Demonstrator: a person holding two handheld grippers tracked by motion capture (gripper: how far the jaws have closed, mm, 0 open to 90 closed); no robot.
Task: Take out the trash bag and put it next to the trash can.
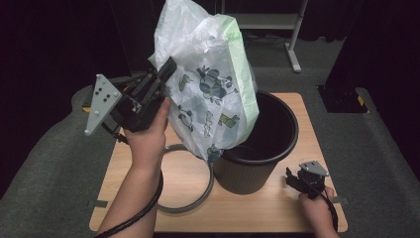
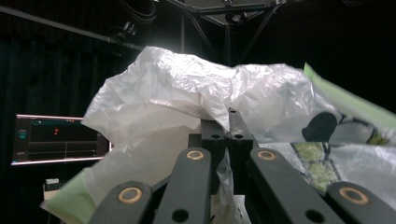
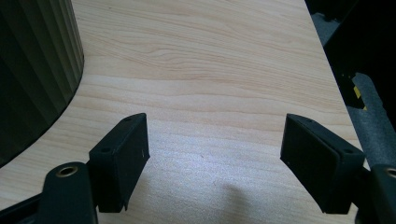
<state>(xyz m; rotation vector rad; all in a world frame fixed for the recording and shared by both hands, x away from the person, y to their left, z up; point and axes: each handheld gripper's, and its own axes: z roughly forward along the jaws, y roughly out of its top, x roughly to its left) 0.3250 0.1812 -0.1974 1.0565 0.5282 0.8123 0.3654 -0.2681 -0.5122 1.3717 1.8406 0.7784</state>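
Observation:
A white plastic bag (image 1: pixel 210 84) with a green band and printed figures hangs in the air, its lower end dipping into the dark ribbed bin (image 1: pixel 257 163). My left gripper (image 1: pixel 166 69) is shut on the bag's upper left edge and held high. In the left gripper view the bag (image 2: pixel 187 93) bunches over my left gripper (image 2: pixel 229 133), whose jaws meet on the film. My right gripper (image 1: pixel 297 181) rests low by the bin's right side near the table's front, and in the right gripper view that right gripper (image 3: pixel 215 149) stands open over bare wood, beside the bin wall (image 3: pixel 32 70).
A grey ring (image 1: pixel 198 198) lies flat on the wooden table (image 1: pixel 277 213) left of the bin. Dark floor surrounds the table. A metal stand (image 1: pixel 294 44) rises behind. A lit screen (image 2: pixel 60 137) sits far off in the left gripper view.

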